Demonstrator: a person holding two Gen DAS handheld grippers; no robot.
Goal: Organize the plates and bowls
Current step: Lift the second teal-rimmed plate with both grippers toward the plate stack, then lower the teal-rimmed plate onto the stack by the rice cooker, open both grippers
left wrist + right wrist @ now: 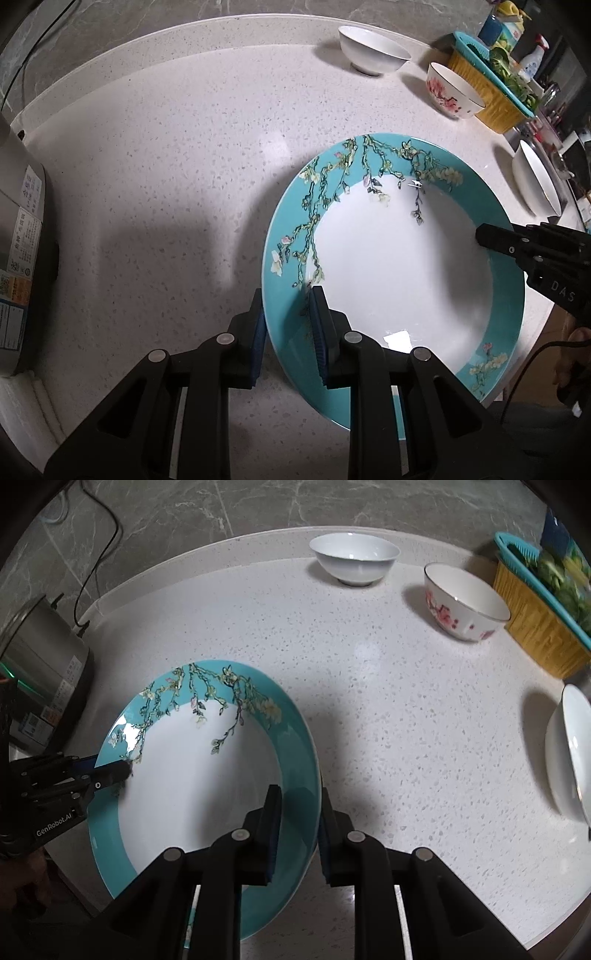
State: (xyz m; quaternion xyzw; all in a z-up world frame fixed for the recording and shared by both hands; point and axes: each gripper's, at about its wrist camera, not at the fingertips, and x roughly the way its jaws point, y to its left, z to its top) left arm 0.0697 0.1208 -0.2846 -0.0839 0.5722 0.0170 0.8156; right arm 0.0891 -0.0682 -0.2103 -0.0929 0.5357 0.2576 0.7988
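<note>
A wide plate [388,266] [192,790] with a teal rim and flowering branches lies low over the speckled counter [166,166]; I cannot tell whether it rests on it. My left gripper [288,317] is shut on the plate's left rim, one pad inside and one outside. From the other side, my right gripper [299,812] is shut on the right rim. Each gripper shows in the other's view: the right gripper [487,236] on the far rim, the left gripper [122,770] likewise. A white bowl [373,51] [354,559] and a pink-flowered bowl [454,92] [465,602] stand at the back.
Another white bowl [535,181] [569,753] sits at the right edge. A yellow basket [491,96] [539,635] with a teal strainer of greens stands at the back right. A steel cooker [22,258] [44,672] with its cable is on the left.
</note>
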